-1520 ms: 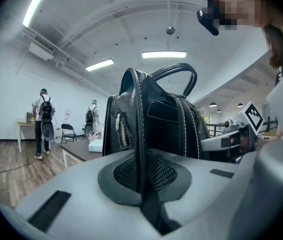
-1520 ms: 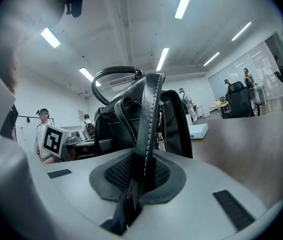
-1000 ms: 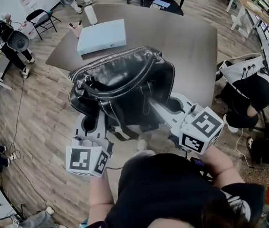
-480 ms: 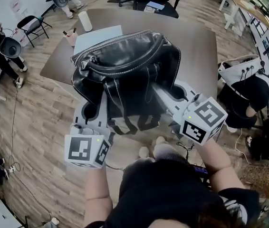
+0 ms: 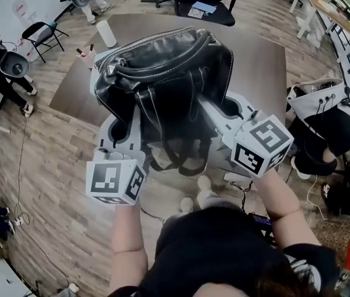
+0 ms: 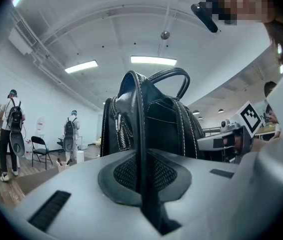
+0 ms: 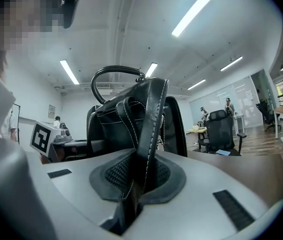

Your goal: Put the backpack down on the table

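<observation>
Holding a black leather backpack (image 5: 166,73) up by its shoulder straps, the left gripper (image 6: 142,179) has its jaws pinched tight on a thin black strap (image 6: 140,129), and the right gripper (image 7: 140,176) has its jaws closed on a wider stitched strap (image 7: 150,124). The backpack stands upright, top handle up, over the near left part of the brown table (image 5: 258,60); its base is hidden, so contact with the tabletop cannot be told.

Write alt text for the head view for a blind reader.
A left gripper and a right gripper, jaws shut on its straps, hold a black backpack in the air, a brown table beyond it.
</observation>
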Tool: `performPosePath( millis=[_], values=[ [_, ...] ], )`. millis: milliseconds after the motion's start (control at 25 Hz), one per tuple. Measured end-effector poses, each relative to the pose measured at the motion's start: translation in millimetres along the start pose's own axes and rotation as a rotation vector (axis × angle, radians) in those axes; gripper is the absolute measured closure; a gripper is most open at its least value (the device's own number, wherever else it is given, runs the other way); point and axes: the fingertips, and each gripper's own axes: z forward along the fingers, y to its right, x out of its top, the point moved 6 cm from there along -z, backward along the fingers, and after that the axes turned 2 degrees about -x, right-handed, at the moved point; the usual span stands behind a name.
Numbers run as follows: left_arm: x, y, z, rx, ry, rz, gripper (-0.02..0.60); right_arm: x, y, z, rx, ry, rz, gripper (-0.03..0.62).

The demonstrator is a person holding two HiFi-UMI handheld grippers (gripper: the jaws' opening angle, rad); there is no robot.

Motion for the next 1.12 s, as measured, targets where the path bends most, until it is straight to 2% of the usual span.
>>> performPosePath(
  millis=[440,840,1120],
  values=[
    [-31.3,-11.8,75.5,0.007,-0.046,-0.023,0.541,-20.6,69.9,37.8,-0.039,-0.042,0.009,0.545],
    [-67.8,-32.7,113.6,0.017,-0.093,-0.057,0.541,-50.6,104.4,73.2,-0.052,-0.094,0.02,0.54],
    [-102.7,-43.5,130.3,-0.008,-0.138,-0.083,0.54,-81.4,122.6,89.4,-0.07,-0.152,0.059,0.536]
  ],
)
